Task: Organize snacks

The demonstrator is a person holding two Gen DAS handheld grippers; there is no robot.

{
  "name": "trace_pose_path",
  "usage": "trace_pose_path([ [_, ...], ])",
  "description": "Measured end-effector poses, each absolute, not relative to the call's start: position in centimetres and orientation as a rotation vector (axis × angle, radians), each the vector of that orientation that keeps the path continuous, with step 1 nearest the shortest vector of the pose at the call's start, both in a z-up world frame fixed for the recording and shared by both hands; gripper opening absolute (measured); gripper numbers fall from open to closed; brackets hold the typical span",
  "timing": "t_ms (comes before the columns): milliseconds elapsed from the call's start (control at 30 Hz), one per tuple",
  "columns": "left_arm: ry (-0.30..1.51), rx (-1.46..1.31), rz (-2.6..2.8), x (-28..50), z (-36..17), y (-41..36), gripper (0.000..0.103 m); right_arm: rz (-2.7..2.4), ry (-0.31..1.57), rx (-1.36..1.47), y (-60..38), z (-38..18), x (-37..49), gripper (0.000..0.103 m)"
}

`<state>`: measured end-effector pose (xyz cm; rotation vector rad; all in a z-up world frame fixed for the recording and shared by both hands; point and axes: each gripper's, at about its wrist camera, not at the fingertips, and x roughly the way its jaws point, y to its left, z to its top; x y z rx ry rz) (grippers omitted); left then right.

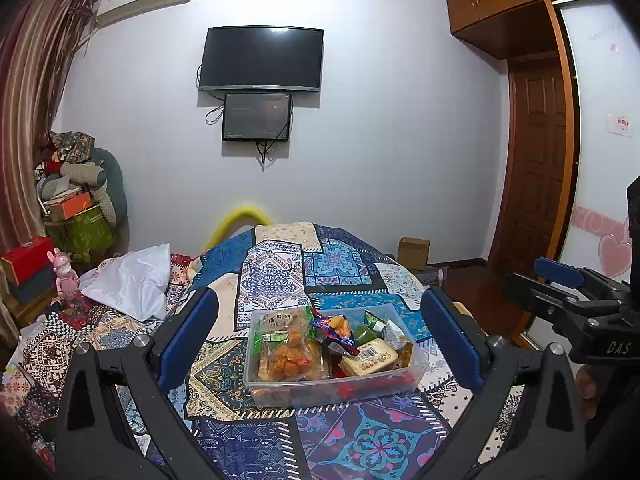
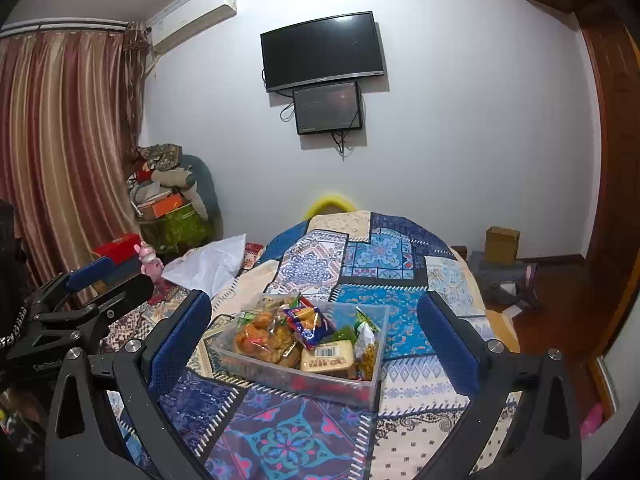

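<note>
Landmark: clear rectangular plastic bin [image 1: 416, 364] on the patchwork quilt [image 1: 276, 276], with the snacks inside it.

Contents, left to right within the bin:
- large clear bag of orange-brown fried pieces with a green label [image 1: 286, 346], against the bin's left wall
- red-and-blue crinkled foil packet [image 1: 334, 330], lying over the bag's right edge
- flat pale-yellow barcoded pack [image 1: 370, 356], right of centre
- small green-and-white wrapped sweets [image 1: 374, 322], toward the far right corner
- red wrappers on the floor of the bin; number unclear.

No snack is visible on the quilt outside the bin.

Left gripper [image 1: 320, 340]: jaws wide, nothing held, bin framed between its blue pads.
Right gripper [image 2: 314, 340]: jaws wide, empty, just right of the left one, facing the bin.

Judgement: this fits either a bin awaiting sorting or one just filled. For any handling, pinch a wrapper's sealed edge rather than the crushable fried pieces, and steady the bin wall with the free gripper.
</note>
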<state>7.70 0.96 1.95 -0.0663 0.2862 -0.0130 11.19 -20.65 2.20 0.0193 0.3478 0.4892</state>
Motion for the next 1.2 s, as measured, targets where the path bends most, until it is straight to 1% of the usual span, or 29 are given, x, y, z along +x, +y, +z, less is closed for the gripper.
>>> trace_pose_path([
  [1200, 0.320, -0.093, -0.020, 8.02, 1.36, 1.07, 0.102, 0.466, 0.363, 0.019, -20.90, 1.78, 11.53, 0.103],
])
